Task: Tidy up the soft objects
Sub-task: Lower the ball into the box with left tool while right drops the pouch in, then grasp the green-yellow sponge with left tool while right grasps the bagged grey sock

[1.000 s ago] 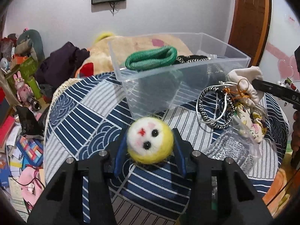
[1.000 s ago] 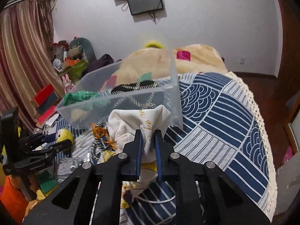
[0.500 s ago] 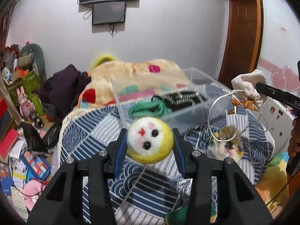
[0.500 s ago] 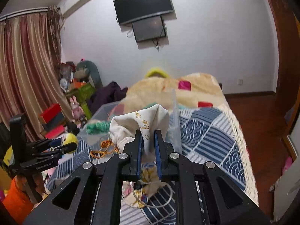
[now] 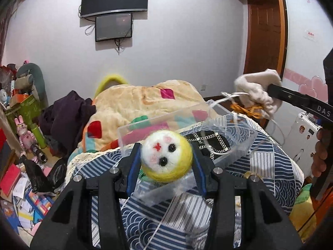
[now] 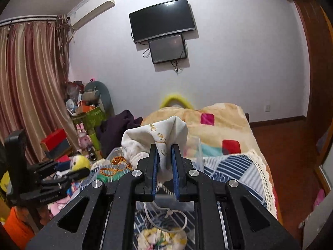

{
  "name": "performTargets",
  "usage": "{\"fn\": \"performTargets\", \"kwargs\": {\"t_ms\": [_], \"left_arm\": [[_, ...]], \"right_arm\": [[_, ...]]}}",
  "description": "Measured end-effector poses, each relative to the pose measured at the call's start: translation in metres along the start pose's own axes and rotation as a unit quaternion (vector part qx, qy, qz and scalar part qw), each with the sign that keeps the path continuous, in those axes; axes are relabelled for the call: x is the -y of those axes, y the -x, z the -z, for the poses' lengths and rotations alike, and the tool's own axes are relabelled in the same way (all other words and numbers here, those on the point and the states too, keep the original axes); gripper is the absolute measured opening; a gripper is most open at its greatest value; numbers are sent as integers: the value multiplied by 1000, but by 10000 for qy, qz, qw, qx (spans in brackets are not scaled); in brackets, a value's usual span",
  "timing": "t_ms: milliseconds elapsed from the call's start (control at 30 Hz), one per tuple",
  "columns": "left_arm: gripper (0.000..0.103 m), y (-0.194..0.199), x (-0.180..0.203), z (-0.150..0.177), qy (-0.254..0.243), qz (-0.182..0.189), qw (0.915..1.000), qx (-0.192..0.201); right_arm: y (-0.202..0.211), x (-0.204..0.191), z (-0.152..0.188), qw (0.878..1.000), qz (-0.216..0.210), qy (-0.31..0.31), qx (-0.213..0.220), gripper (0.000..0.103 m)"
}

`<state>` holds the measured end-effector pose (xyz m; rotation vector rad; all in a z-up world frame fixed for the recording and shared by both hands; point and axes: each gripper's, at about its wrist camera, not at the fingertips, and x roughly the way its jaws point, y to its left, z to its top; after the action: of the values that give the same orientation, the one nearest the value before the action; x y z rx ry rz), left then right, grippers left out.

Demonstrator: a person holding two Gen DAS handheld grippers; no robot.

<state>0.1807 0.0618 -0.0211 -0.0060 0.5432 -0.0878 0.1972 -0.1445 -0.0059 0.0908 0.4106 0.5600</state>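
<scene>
My left gripper point(image 5: 166, 162) is shut on a round yellow-and-white felt ball with a face point(image 5: 166, 158) and holds it over the near edge of the clear plastic bin point(image 5: 166, 118). The ball and left gripper also show at the left of the right wrist view point(image 6: 80, 163). My right gripper point(image 6: 164, 158) is shut on a white cloth pouch point(image 6: 154, 139) with gold lettering, raised above the bin. An orange cord point(image 6: 114, 165) and white strings point(image 6: 166, 216) hang from the pouch. The pouch shows in the left wrist view point(image 5: 256, 91) at upper right.
The bin stands on a round table with a blue patterned cloth point(image 5: 270, 166) and holds a black-and-white chain item point(image 5: 210, 139). A bed with a beige blanket point(image 6: 218, 123) lies behind. Cluttered toys and boxes point(image 5: 22, 129) fill the floor at left. A wooden door point(image 5: 264, 41) is at right.
Both grippers have risen and tilted up, the left carrying the felt ball over the bin's edge and the right lifting the pouch with its dangling cords higher above the bin.
</scene>
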Motion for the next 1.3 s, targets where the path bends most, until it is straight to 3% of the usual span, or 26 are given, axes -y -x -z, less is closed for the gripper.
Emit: {"fn": "performTargets", "kwargs": {"t_ms": [233,567,767,900,967,1167,1300], "left_arm": [[46,-36,9,-6,136,277,9990,-324],[46,-82,21,-1,-15,194,9964,-831],[46,-90,22,4,-116,117,9952,-969],[53,-86,26,5,-229,94,9952,-945],[61,-83,28,5,-277,107,9955,-896],[64,-66,30,4,-309,58,9966,-756],[75,-47,28,6,-270,8,9978,-610]], "right_arm": [[-27,-4,2,9997,138,66,-198,11],[-70,5,23,9934,229,100,-1117,11],[-78,2,29,9889,216,315,-1434,11],[-79,-3,30,9872,216,439,-1518,12],[-77,-4,29,9865,239,463,-1554,17],[-59,-5,25,9892,286,498,-1346,46],[-36,-7,21,9921,319,573,-1068,60]]}}
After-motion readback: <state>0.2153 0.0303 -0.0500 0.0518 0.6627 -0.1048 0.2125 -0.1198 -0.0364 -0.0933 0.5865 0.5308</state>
